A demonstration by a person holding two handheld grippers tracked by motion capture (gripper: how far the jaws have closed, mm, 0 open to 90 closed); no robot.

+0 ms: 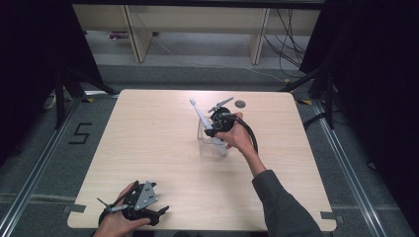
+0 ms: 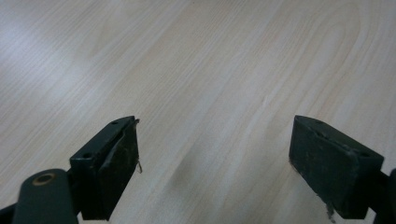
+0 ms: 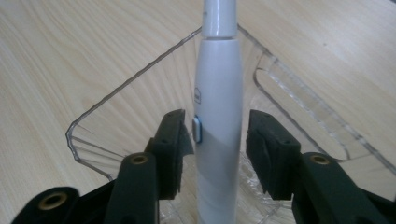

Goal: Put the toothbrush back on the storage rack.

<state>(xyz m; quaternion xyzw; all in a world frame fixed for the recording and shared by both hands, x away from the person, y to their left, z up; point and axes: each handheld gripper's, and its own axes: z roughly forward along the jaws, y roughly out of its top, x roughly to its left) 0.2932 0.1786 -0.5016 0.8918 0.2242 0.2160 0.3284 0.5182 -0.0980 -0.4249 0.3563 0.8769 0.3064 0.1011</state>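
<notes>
The right gripper (image 3: 218, 144) stood part open around the stiff, slick, light electric toothbrush (image 3: 218, 93) in its clear holder (image 3: 116, 88), pads just clear of its mid-handle, the best hold

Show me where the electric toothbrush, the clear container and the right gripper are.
electric toothbrush (image 3: 218, 93): right gripper view, on its white handle.
clear container (image 3: 107, 100): right gripper view, on its left rim.
right gripper (image 3: 217, 140): right gripper view, midway between its fingertips.
</notes>
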